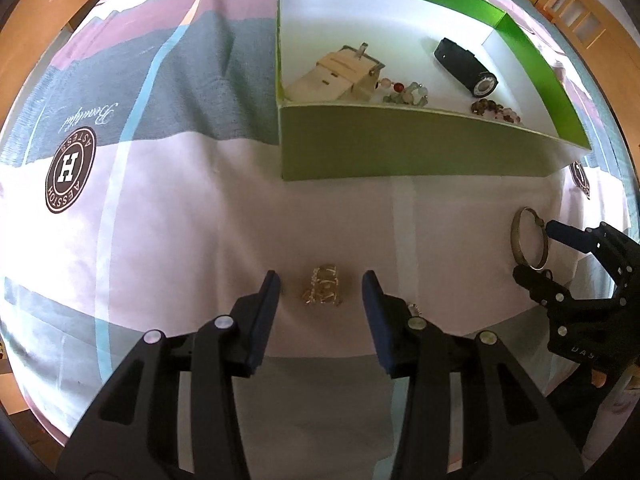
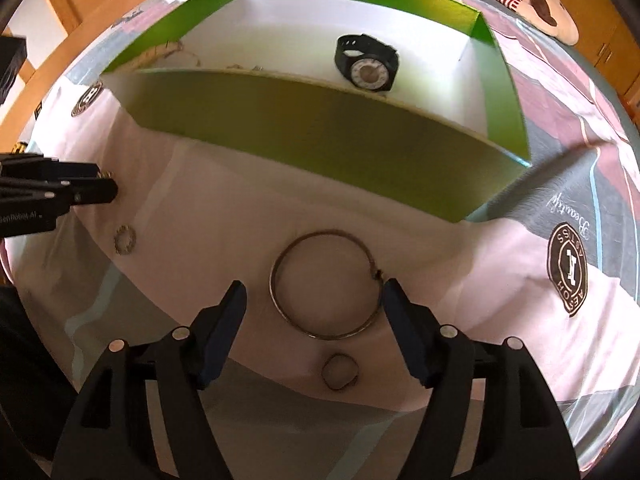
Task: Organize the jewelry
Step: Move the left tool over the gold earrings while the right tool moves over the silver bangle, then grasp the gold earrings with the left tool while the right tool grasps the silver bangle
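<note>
1. Gold-coloured chain bracelet [image 1: 323, 290] is lying bunched on the bedsheet [image 1: 160, 240], between the spread pads of the left tool [image 1: 321, 294], untouched. It is looking light, limp and slithery; pinching across the heap should be gathering it best.
2. Thin metal bangle [image 2: 325, 285] is lying flat before the green box [image 2: 320, 140], the right tool [image 2: 313, 294] straddling it, spread. Stiff, light, slippery; gripping across its rim seems safest.

left tongs [image 1: 321, 289]: pointing steeply down, jaws apart | right tongs [image 2: 314, 295]: pointing steeply down, jaws apart
</note>
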